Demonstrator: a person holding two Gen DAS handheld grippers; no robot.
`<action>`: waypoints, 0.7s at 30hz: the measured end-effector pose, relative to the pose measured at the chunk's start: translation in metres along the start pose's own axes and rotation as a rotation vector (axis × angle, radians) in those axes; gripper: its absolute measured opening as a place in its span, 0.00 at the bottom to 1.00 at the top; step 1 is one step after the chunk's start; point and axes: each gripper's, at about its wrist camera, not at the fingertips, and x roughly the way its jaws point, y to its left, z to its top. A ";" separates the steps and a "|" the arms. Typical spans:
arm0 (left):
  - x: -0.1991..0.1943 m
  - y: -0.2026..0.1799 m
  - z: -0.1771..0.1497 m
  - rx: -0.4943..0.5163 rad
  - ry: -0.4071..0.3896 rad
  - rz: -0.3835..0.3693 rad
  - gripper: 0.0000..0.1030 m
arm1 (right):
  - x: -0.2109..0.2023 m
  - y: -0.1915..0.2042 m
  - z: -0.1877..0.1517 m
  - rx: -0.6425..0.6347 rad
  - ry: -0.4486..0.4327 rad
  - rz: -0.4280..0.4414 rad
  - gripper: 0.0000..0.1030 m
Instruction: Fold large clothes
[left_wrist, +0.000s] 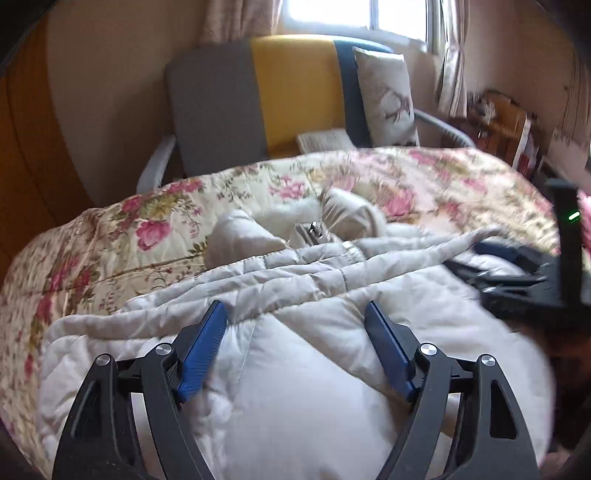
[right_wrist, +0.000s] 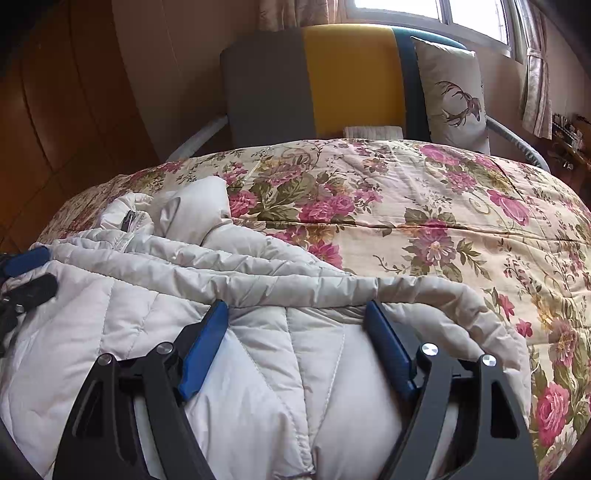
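Note:
A pale grey-white quilted puffer jacket (left_wrist: 295, 354) lies bunched on a floral bedspread (left_wrist: 110, 236). Its collar with a zip (left_wrist: 314, 232) points toward the far side. My left gripper (left_wrist: 295, 314) is open, fingers spread just above the jacket's rolled edge, holding nothing. My right gripper (right_wrist: 295, 314) is also open above the jacket (right_wrist: 258, 369), its fingers astride a rolled fold near the jacket's right edge. The right gripper shows blurred at the right of the left wrist view (left_wrist: 517, 273). The left gripper's blue pad shows at the left edge of the right wrist view (right_wrist: 26, 260).
The floral bedspread (right_wrist: 443, 221) stretches to the right and far side. Beyond the bed stands an armchair with a grey, yellow and blue back (right_wrist: 332, 81) and a deer-print cushion (right_wrist: 454, 96). A wooden wardrobe (right_wrist: 55, 110) is at the left. A cluttered wooden shelf (left_wrist: 502, 118) stands at the right.

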 end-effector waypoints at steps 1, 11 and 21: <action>0.010 0.003 -0.002 -0.005 0.001 0.003 0.75 | 0.000 -0.001 0.000 0.004 -0.001 -0.001 0.75; 0.043 0.029 -0.021 -0.135 0.005 -0.123 0.81 | -0.010 -0.004 0.001 0.039 -0.032 0.021 0.78; 0.037 0.028 -0.023 -0.140 -0.010 -0.117 0.81 | -0.023 -0.008 -0.005 0.031 -0.040 -0.118 0.89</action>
